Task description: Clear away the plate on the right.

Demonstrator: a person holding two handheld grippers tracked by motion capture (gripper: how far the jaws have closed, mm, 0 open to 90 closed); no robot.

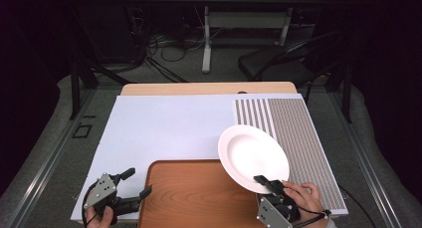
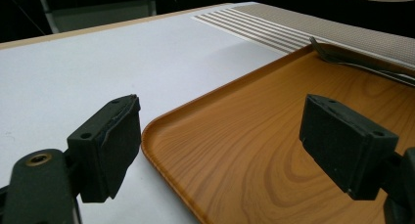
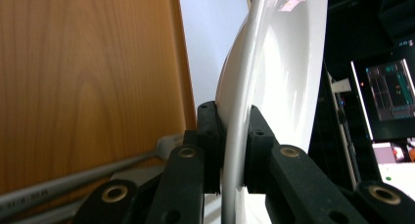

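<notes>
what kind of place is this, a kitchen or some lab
Likely a lab or recording room, not a kitchen: a work table with a test mat, loose cables on the carpet, and a lit monitor. The plate and tray look like props.

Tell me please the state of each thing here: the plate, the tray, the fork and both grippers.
White plate: held by its rim, lifted and tilted above the table.
Right gripper: shut on the plate's rim.
Left gripper: open, nothing between its jaws, beside the tray's left edge.
Wooden tray: flat on the table.
Fork: lying on the tray.
</notes>
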